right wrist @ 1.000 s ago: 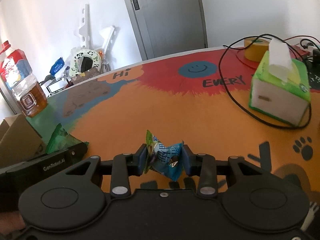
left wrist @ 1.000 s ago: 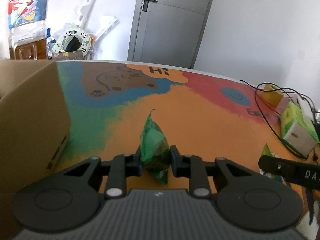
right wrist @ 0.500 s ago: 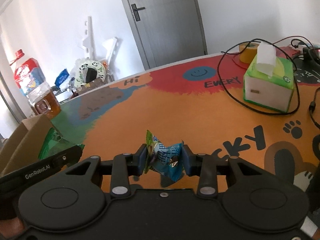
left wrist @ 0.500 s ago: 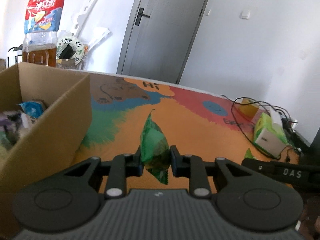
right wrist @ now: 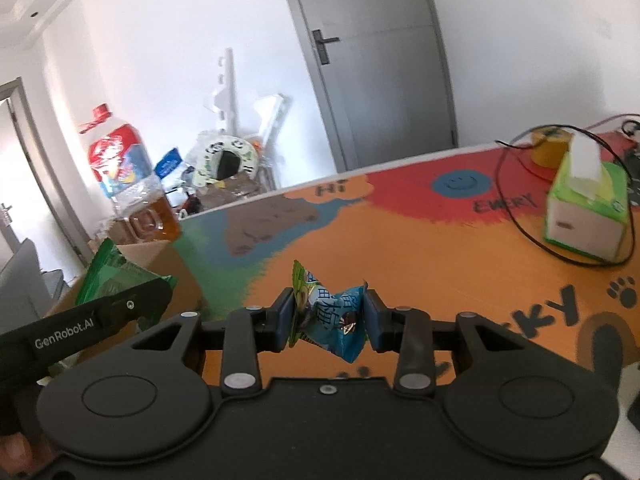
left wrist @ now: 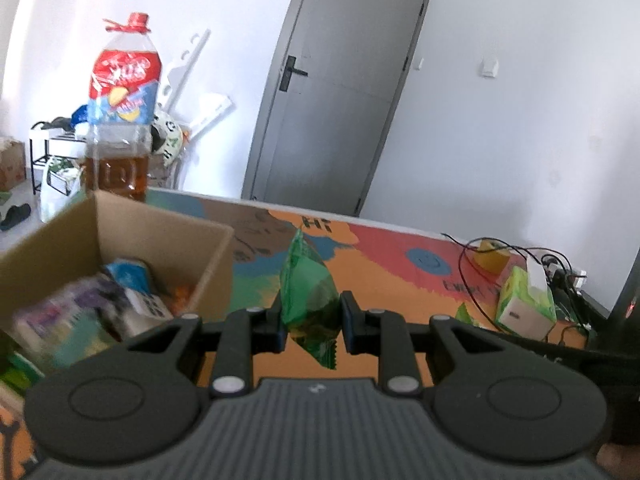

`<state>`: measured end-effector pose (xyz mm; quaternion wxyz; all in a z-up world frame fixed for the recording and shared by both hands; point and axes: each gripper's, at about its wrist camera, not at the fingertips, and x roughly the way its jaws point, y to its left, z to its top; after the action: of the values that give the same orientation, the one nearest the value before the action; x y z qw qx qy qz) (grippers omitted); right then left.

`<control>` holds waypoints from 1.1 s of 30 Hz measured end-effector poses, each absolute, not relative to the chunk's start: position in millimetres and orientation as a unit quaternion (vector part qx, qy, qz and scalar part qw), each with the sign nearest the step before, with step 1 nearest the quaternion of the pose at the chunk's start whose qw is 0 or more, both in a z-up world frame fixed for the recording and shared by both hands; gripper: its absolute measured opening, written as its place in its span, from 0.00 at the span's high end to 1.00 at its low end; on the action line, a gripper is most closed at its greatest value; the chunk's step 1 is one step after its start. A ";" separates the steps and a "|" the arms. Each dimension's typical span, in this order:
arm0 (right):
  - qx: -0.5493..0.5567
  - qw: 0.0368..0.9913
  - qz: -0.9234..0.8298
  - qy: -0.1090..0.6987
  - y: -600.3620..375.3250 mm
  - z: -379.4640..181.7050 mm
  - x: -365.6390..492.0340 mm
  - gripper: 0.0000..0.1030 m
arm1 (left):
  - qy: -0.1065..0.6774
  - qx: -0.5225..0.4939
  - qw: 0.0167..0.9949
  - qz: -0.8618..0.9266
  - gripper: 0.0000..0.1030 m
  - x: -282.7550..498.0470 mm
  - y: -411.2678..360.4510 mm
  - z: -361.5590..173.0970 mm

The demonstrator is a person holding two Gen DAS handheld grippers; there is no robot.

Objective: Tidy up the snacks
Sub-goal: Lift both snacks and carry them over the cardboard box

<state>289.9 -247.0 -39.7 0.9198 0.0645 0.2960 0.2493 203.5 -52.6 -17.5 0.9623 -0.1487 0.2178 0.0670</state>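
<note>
— Left gripper (left wrist: pixel 311 325), contents?
— One green snack packet (left wrist: pixel 307 294), translucent, pillow-shaped, zigzag-cut at its lower end. Both pads pinch it at the middle; it stands on end, clear of the table (left wrist: pixel 400 280), just right of the cardboard box (left wrist: pixel 160 236).

— Right gripper (right wrist: pixel 328 320)?
— One blue snack packet (right wrist: pixel 334 320) with a green and yellow end, crumpled, squeezed between both pads, held above the orange part of the table.

— Box contents?
— Several packets, among them a blue one (left wrist: pixel 130 276). The rest are blurred, so printing and count cannot be made out. The near wall is cut off at the left edge.

— Anything else partly hidden?
— In the right wrist view the left gripper's finger covers the lower part of the green packet. Behind the box, the big bottle (left wrist: pixel 120 120) shows only from its amber liquid upward. A tissue box (right wrist: pixel 586 210) stands well apart, ringed by a black cable (right wrist: pixel 516 216).
</note>
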 end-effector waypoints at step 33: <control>0.032 0.902 0.338 0.267 -99.8 6.2 276.2 0.64 | 0.228 -0.146 0.953 0.137 0.76 180.5 91.1 15.8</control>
<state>276.2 -99.8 6.2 0.9019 0.0324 0.2670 0.3380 180.5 91.1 15.8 0.9527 -0.1464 0.2283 0.1369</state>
